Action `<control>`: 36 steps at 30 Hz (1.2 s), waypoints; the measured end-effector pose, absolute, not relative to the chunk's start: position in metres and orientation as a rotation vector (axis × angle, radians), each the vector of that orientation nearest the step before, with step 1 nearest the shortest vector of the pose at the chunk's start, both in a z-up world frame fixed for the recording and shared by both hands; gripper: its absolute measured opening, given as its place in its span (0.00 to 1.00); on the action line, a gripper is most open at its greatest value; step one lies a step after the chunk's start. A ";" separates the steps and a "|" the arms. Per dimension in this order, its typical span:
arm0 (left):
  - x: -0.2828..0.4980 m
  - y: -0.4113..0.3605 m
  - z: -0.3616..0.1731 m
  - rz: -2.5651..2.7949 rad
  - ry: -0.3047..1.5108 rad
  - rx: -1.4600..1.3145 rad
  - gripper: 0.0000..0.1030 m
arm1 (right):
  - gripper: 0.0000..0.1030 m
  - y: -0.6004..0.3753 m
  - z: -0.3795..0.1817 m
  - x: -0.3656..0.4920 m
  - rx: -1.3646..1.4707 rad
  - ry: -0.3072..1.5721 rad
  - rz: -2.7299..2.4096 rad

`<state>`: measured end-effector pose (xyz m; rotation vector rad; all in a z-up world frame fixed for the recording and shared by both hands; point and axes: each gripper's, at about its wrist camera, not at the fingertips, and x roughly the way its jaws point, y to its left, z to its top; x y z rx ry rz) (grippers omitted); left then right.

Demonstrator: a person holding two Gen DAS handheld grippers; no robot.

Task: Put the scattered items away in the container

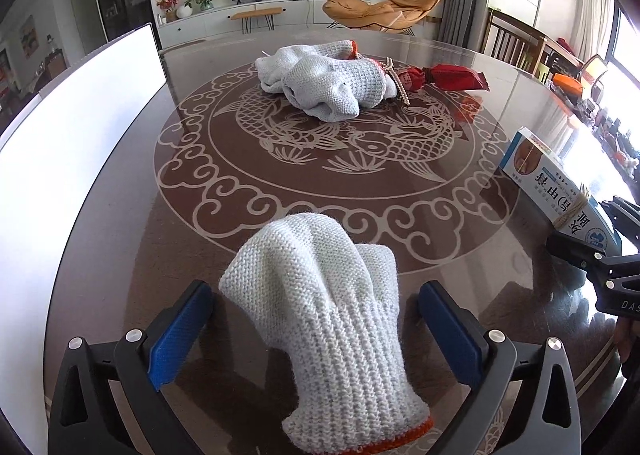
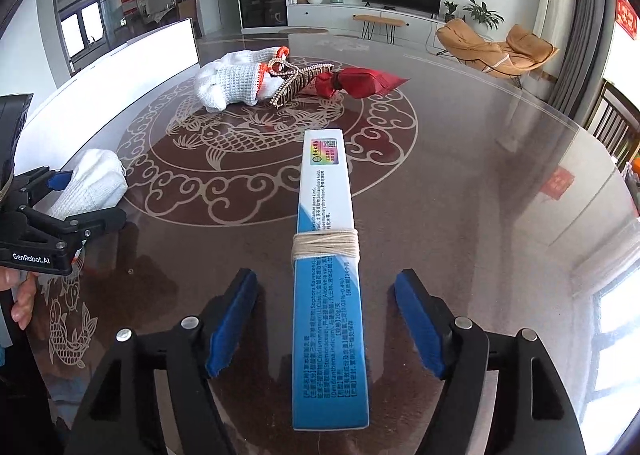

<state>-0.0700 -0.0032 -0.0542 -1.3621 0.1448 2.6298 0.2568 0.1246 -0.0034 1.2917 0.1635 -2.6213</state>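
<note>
Both tools stand with their jaws spread and nothing clamped. The left gripper straddles a white knitted glove that lies on the round table, its orange cuff toward the camera; the blue pads stand clear of the knit on both sides. The right gripper straddles a long blue-and-white box bound with a band of string, and its pads likewise sit apart from the box walls.

Taking the fish pattern at the table's centre as the landmark: the glove lies on the near edge of its scrolled border, the box on the border toward the right gripper's side, and on the far side of the fish sits a heap of more white gloves, touching a red wrapped bundle and a beaded item. The white container runs along the table's left edge, beyond the border.

What could go wrong, as I judge it: the glove is soft and may bunch or slip if the pads catch only a loose fold, so it could drop short of the container. The box is narrow and smooth; a pinch off its middle could let it swivel or slide out. The two tools are close together, so moving both toward the container at once risks a knock. The far heap looks tangled, and lifting one piece may drag the others.
</note>
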 end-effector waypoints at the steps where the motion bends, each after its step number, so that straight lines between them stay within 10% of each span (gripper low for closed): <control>1: -0.070 -0.003 -0.054 2.629 0.144 -1.362 1.00 | 0.71 0.125 -0.003 0.257 1.292 0.163 -2.621; 36: -0.071 -0.002 -0.055 2.643 0.142 -1.364 1.00 | 0.72 0.122 -0.005 0.255 1.292 0.157 -2.616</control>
